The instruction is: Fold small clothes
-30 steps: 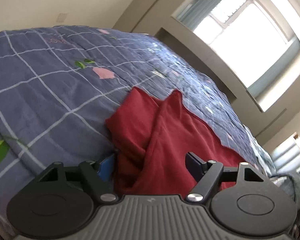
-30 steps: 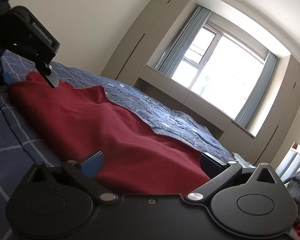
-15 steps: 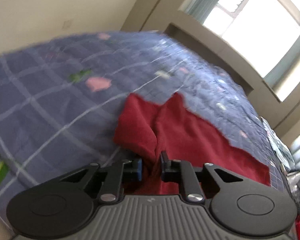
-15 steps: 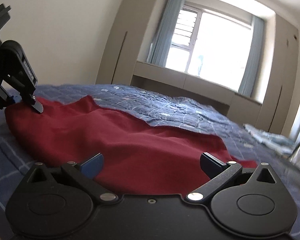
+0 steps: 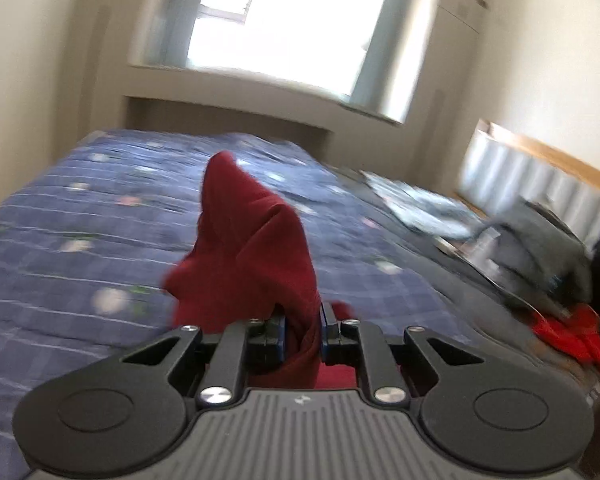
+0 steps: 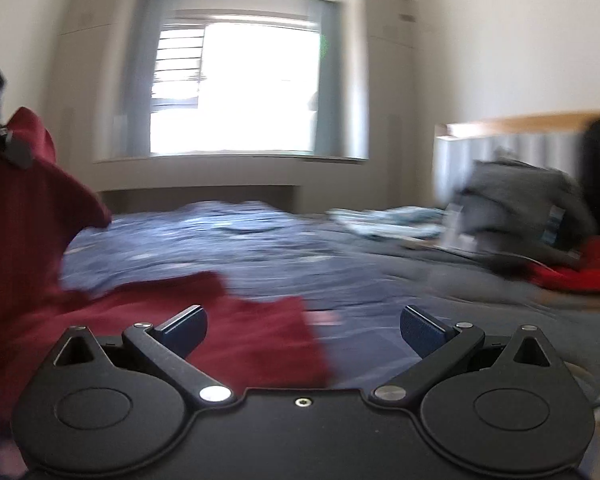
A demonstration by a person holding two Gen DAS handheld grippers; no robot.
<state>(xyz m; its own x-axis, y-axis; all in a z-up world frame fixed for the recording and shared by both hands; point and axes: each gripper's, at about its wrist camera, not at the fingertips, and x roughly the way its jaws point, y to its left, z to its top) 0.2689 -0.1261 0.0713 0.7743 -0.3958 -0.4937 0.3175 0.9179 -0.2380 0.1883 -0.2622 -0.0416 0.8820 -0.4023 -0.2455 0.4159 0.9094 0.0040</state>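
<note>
Since a second ago: my left gripper [image 5: 302,330], clamped on the red garment [image 5: 252,248], has lifted one end off the blue bedspread [image 5: 80,216]; my right gripper [image 6: 302,326] gapes empty over the trailing hem, next to be pinched.

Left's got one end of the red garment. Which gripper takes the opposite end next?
Right. The right gripper is open and empty, with the red garment's loose end lying on the bedspread just ahead of its fingers. The left gripper is shut on a raised bunch of it.
</note>
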